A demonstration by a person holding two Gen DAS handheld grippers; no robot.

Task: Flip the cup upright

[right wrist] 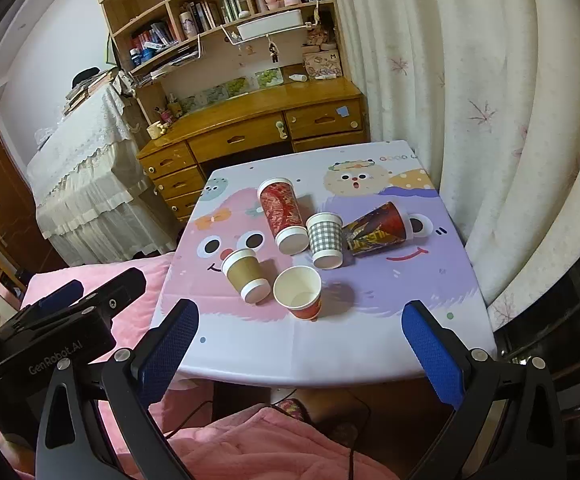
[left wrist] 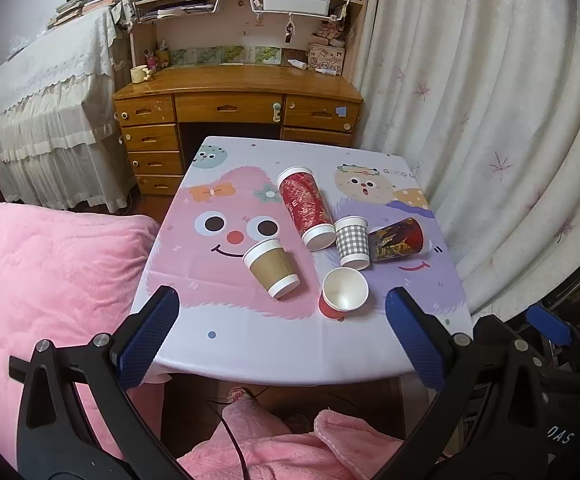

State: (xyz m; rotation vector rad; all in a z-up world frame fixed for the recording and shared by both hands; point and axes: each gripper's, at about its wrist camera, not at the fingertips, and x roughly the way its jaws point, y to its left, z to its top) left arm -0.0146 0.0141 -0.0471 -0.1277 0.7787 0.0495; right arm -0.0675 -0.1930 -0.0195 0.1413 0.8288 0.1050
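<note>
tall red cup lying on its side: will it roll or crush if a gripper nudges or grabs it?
The tall red cup lies on its side on the table, so a nudge would probably roll it in a curve, given its taper. It looks like empty paper: likely light, and its open rim would likely dent under a firm squeeze.

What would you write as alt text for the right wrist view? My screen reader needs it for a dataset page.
Five paper cups sit clustered on a cartoon-print table: a small red cup stands upright, while the brown cup, checked cup, tall red cup and dark printed cup lie tipped over. The open right gripper hovers at the near edge, empty.
</note>
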